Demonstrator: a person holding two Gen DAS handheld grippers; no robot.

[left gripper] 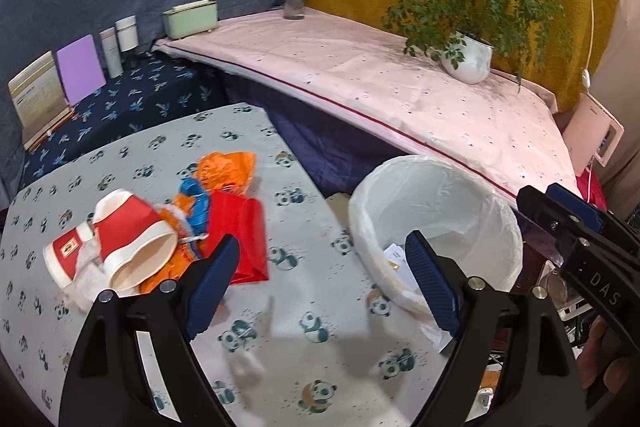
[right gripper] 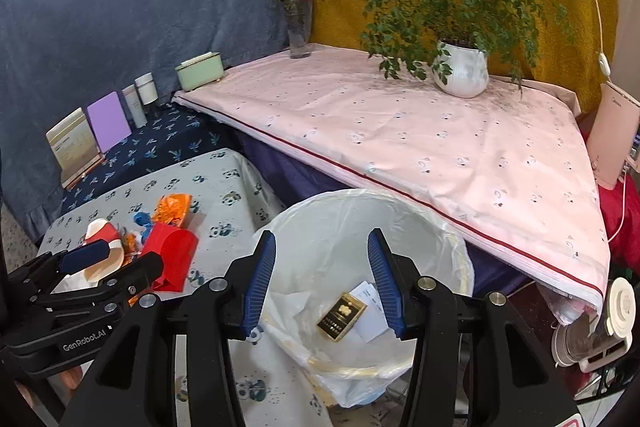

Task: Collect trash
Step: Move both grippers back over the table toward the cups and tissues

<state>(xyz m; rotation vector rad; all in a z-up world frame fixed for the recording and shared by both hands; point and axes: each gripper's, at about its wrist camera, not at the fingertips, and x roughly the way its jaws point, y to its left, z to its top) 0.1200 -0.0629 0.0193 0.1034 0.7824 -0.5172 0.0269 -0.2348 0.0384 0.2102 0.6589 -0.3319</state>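
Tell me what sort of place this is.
Probably a lived-in room at home, set up for tidying: cloth-draped tables, a potted plant and flower vase on the pink cloth, and a lined waste bin beside litter on the panda-print table.

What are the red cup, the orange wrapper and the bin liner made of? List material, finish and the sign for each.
Red cup: likely paper, matte; thin rolled rim, pale unprinted inside.
Orange wrapper: looks like plastic or foil film, glossy; sharp crinkles with bright glints.
Bin liner: thin plastic film, translucent white; wrinkled, folded over the rim.
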